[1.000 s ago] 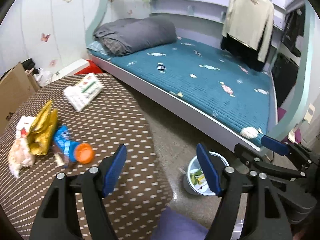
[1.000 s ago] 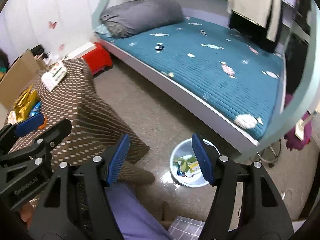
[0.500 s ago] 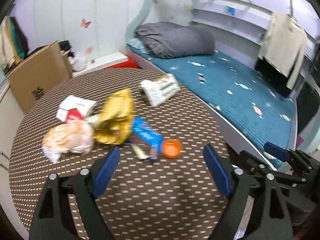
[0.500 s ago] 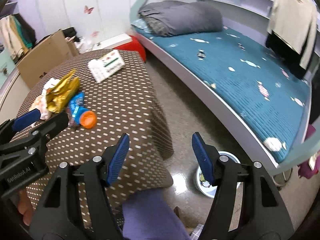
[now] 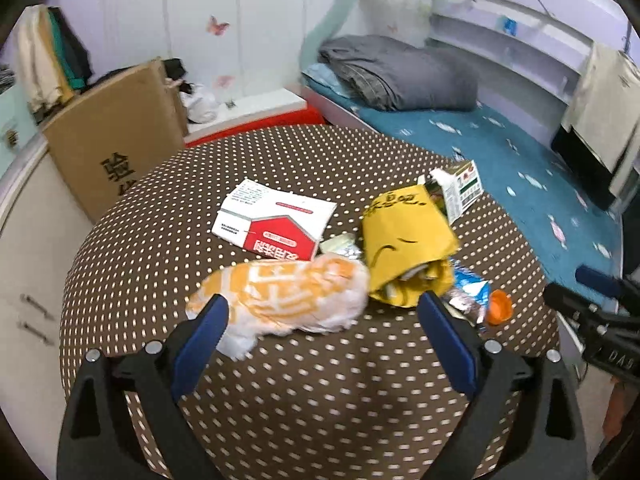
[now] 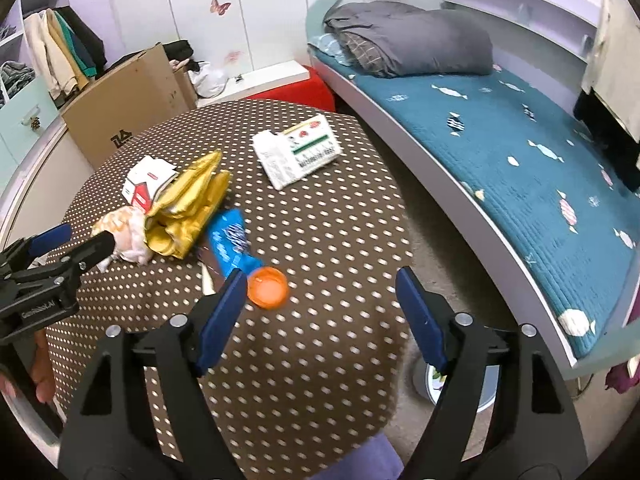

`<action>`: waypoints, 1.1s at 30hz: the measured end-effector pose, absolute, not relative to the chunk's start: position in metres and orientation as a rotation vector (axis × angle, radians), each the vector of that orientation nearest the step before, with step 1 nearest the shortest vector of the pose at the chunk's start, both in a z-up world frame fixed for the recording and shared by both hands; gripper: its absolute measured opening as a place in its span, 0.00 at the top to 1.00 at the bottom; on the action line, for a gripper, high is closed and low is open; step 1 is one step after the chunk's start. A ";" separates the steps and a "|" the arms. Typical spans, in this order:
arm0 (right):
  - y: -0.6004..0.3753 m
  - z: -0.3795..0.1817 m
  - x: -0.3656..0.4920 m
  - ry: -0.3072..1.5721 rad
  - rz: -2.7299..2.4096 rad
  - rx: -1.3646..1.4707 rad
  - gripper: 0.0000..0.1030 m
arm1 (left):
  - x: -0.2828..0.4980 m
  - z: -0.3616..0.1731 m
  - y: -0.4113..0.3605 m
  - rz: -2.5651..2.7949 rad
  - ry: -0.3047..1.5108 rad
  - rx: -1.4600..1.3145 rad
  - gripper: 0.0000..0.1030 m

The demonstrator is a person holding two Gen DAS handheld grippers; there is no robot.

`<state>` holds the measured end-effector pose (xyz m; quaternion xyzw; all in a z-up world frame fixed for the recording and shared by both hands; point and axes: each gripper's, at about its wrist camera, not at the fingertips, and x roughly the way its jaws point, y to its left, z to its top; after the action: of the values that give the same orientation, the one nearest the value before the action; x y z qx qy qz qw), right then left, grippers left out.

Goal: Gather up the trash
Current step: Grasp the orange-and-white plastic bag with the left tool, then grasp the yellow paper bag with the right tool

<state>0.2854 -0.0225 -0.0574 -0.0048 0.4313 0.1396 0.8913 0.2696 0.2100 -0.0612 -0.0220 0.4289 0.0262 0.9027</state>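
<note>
Trash lies on a round table with a brown dotted cloth (image 5: 320,392): an orange-and-white plastic bag (image 5: 280,292), a yellow foil bag (image 5: 408,244), a red-and-white carton (image 5: 276,228), a blue wrapper (image 6: 230,240), an orange lid (image 6: 267,288) and a white-green box (image 6: 298,154). My left gripper (image 5: 320,320) is open and empty, its jaws on either side of the near end of the orange-and-white bag. My right gripper (image 6: 320,304) is open and empty, low over the table's right part, the orange lid just inside its left finger (image 6: 222,316).
A small basin with trash (image 6: 436,384) stands on the floor right of the table, partly hidden by my right finger. A bed with a teal mattress (image 6: 500,128) runs along the right. A cardboard box (image 5: 116,140) and a red stool (image 6: 304,88) stand behind the table.
Both grippers swung left from the floor basin to the table and moved closer to the trash pile. Both stayed open and empty.
</note>
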 end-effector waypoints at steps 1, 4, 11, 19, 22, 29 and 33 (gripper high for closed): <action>-0.017 -0.058 0.287 0.898 0.293 -0.011 0.26 | 0.273 -0.063 0.216 0.038 0.896 -0.044 0.09; -0.011 -0.057 0.291 0.906 0.300 0.008 0.26 | 0.286 -0.071 0.231 -0.015 0.940 -0.022 0.09; 0.015 -0.060 0.304 0.928 0.305 0.010 0.24 | 0.320 -0.098 0.255 -0.112 1.038 -0.077 0.09; 0.033 -0.063 0.319 0.942 0.323 -0.025 0.24 | 0.328 -0.111 0.251 -0.128 0.980 -0.099 0.22; 0.040 -0.060 0.324 0.942 0.351 -0.032 0.24 | 0.321 -0.108 0.253 -0.121 0.965 -0.102 0.28; 0.071 -0.064 0.342 0.978 0.455 -0.067 0.24 | 0.302 -0.096 0.267 -0.082 0.915 -0.171 0.33; 0.080 -0.064 0.345 0.994 0.510 -0.019 0.24 | 0.289 -0.086 0.278 -0.050 0.875 -0.213 0.33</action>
<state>0.3450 0.0796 -0.0638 -0.0091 0.4718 0.2419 0.8479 0.2892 0.2784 -0.0858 -0.1028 0.4228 -0.0242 0.9001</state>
